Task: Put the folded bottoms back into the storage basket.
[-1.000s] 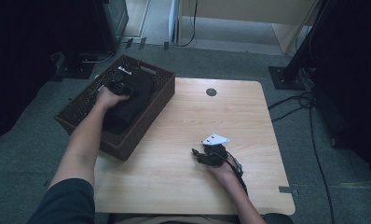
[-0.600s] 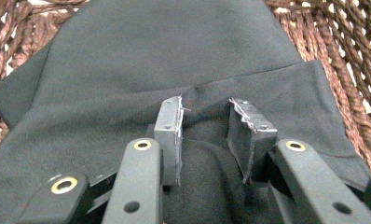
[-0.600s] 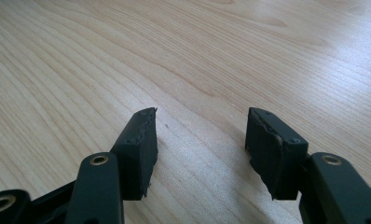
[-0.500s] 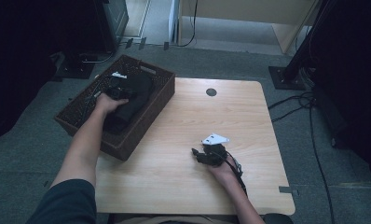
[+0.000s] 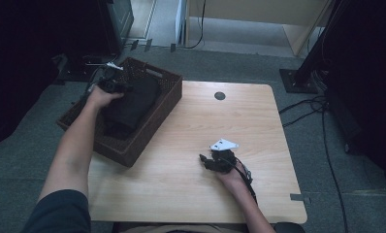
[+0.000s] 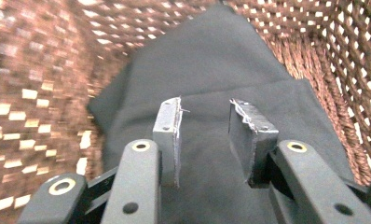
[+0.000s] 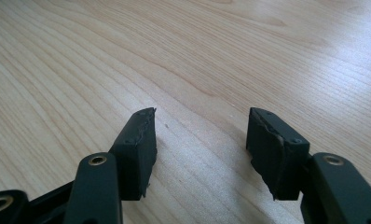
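High overview; two close, perhaps low gripper cameras

The rectangular light wooden table (image 5: 181, 194) carries a dark brown woven wicker basket (image 5: 152, 128) overhanging its far left corner. A small round dark grommet (image 5: 219, 95) sits near the far edge.

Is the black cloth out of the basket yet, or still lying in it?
In. The black cloth lies folded in the wicker basket. The left gripper hovers above it, fingers apart and empty.
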Action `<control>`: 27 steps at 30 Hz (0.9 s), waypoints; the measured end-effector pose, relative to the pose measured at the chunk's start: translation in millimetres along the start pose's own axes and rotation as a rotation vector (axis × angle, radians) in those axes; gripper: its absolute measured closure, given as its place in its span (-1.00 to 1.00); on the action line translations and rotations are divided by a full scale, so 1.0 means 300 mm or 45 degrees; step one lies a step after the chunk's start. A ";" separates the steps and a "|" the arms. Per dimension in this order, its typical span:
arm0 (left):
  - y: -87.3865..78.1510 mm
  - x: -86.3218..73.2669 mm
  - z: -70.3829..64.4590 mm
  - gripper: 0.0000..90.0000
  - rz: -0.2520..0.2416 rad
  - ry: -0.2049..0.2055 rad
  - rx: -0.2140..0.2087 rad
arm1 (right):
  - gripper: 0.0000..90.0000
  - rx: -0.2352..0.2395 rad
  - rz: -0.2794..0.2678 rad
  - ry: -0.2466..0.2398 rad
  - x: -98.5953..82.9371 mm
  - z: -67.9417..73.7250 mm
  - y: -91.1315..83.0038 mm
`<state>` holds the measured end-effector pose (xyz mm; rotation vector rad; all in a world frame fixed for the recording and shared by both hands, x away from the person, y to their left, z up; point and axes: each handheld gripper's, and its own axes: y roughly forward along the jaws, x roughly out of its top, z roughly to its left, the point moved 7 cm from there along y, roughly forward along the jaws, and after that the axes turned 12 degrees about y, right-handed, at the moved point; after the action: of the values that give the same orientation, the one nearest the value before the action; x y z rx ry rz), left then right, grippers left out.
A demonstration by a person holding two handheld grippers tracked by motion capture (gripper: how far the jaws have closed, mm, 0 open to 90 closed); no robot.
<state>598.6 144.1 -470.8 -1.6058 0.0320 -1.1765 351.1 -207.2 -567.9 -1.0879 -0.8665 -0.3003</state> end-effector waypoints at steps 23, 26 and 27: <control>-0.108 0.024 -0.271 0.39 0.039 0.139 -0.175 | -0.10 0.002 0.008 -0.004 -0.004 0.009 -0.002; -0.124 0.044 -0.311 0.35 0.028 0.159 -0.178 | -0.12 0.001 0.008 -0.004 -0.004 0.009 -0.002; -0.129 0.050 -0.322 0.35 0.022 0.157 -0.179 | -0.14 0.000 0.009 -0.004 -0.005 0.009 -0.002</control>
<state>519.7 81.6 -439.9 -1.6490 0.2119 -1.2819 348.7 -205.4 -568.1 -1.0913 -0.8653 -0.2932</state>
